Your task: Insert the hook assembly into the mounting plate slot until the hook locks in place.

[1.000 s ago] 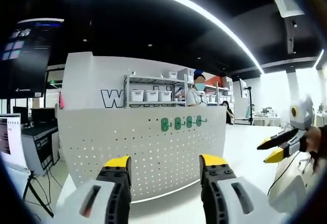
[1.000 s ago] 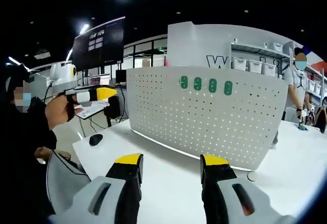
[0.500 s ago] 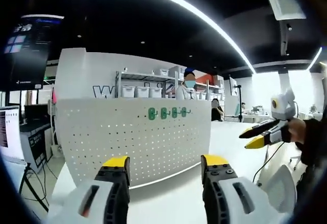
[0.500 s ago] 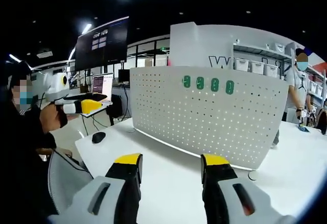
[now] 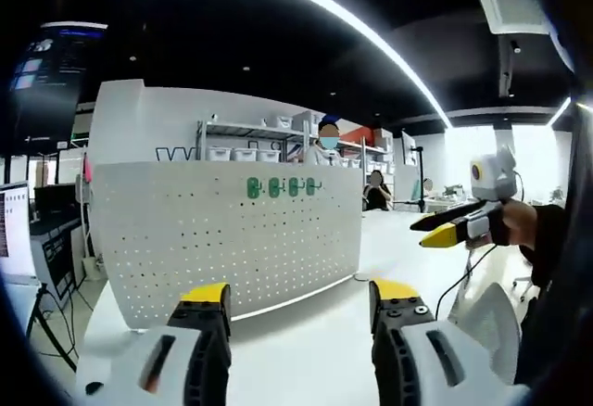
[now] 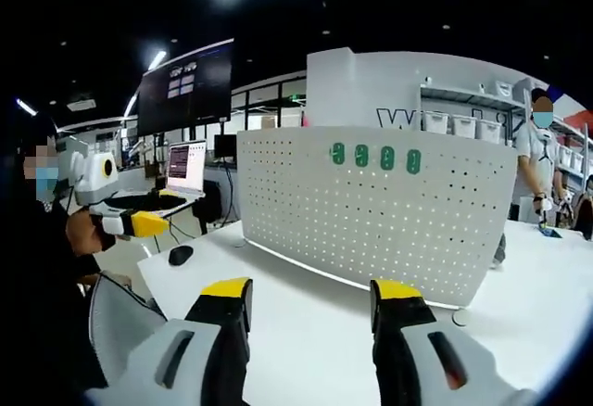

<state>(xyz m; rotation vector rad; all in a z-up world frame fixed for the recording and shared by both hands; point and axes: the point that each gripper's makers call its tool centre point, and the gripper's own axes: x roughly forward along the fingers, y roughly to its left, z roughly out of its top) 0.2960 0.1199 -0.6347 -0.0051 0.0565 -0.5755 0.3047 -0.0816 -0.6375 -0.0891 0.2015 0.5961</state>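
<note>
A white perforated mounting plate (image 5: 222, 234) stands upright on the white table (image 5: 296, 332). Several green hooks (image 5: 283, 186) hang in a row near its top edge; they show in the right gripper view as the green hooks (image 6: 375, 157) on the plate (image 6: 389, 216). My left gripper (image 5: 299, 295) is open and holds nothing, well short of the plate. My right gripper (image 6: 311, 290) is also open and holds nothing. The right gripper (image 5: 443, 228) is held in a hand off to the right. The left gripper (image 6: 139, 223) hovers at the left, above the table's edge.
A black mouse (image 6: 181, 255) lies on the table's left end. Behind it are a laptop (image 6: 185, 167) and a large dark screen (image 6: 185, 86). Shelves with bins (image 5: 246, 153) stand behind the plate, where a person (image 6: 540, 170) stands. The table (image 6: 278, 272) is bare in front of the plate.
Both cameras have shifted with the hands. In the right gripper view the left gripper now sits lower. In the left gripper view the right gripper sits further left. The plate and hooks have not moved.
</note>
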